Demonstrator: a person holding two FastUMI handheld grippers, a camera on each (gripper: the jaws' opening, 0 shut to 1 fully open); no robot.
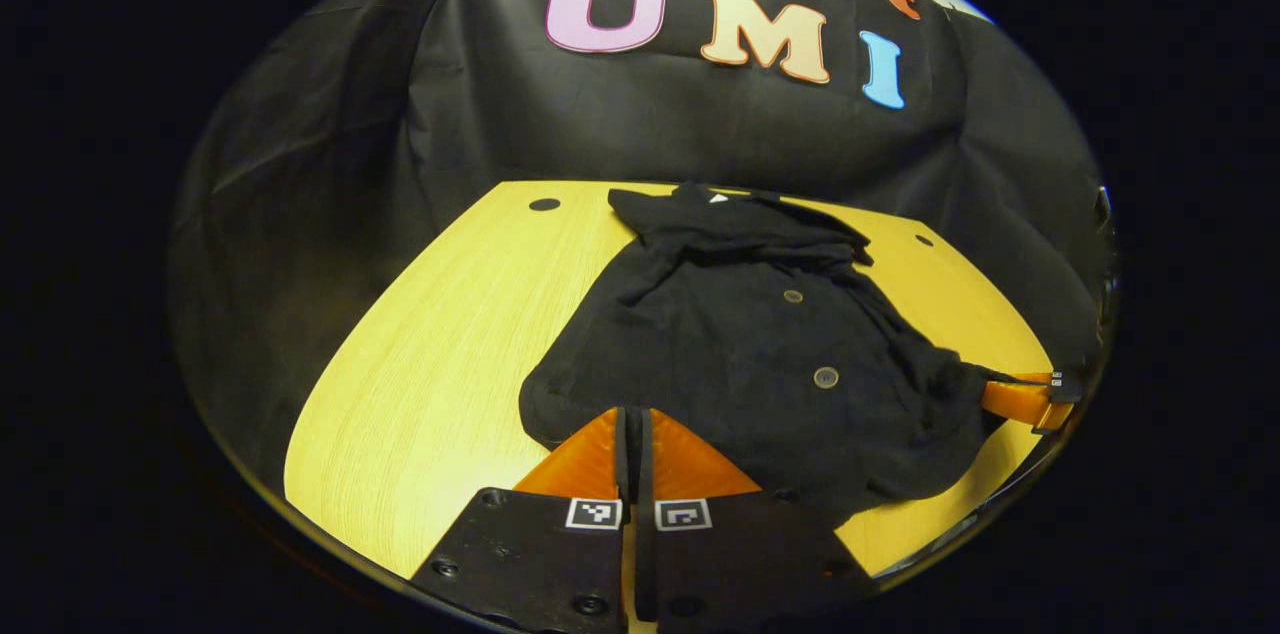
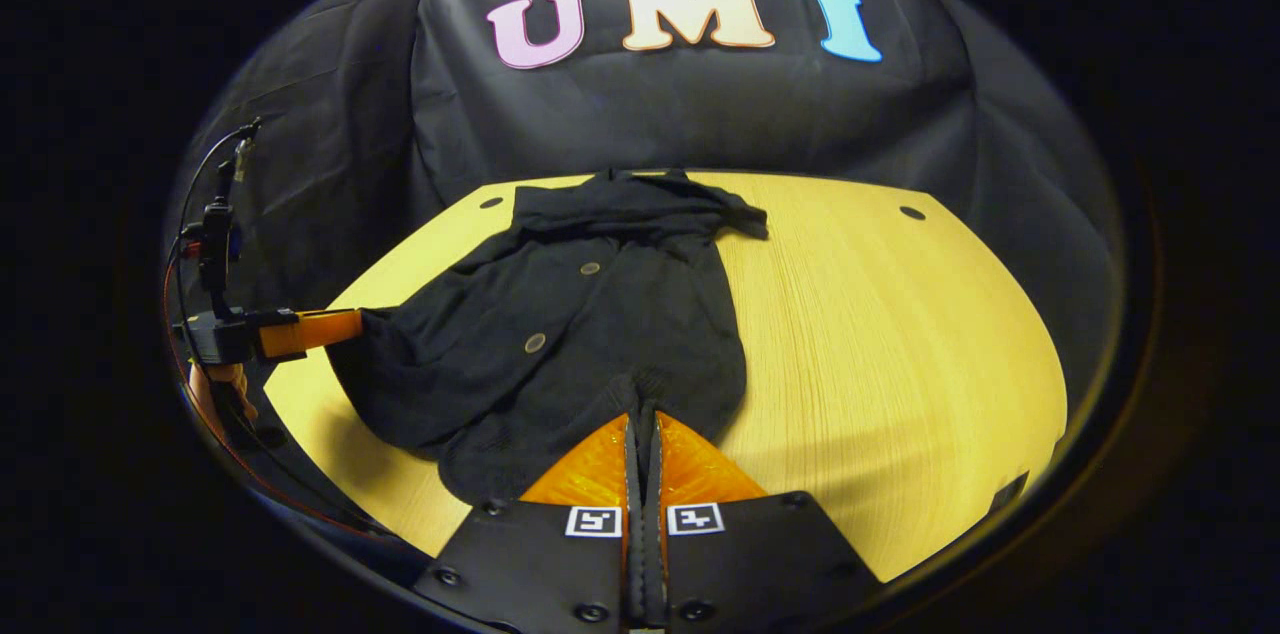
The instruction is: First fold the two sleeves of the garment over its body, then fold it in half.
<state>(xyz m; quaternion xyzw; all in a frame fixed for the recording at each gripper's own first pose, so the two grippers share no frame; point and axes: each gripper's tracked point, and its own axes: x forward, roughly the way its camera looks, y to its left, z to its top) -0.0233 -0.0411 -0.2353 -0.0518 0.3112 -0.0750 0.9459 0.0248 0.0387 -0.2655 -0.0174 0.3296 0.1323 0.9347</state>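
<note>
As seen in the left gripper view, the garment [image 1: 760, 344] lies on the table [image 1: 440, 354], collar at the far edge, hem near. Both sleeves look already folded over the body, bunched near the collar, so step one reads as done. Left gripper [image 1: 634, 419] has its fingers drawn together at the near left hem corner, cloth apparently pinched between them. Right gripper [image 1: 1030, 399] sits at the right hem corner, touching the cloth.

From the right gripper view, the same layout: garment [image 2: 590, 334] left of centre, bare table [image 2: 900, 334] to the right. Right gripper [image 2: 642, 424] fingers are closed with hem fabric seemingly caught between them; dark cloth makes the pinch hard to confirm. Left gripper [image 2: 345, 324] meets the hem corner at far left, a hand [image 2: 215, 389] below it.

Judgement: sleeves done, half-fold left. Both hem corners look gripped, ready to carry toward the collar.
</note>
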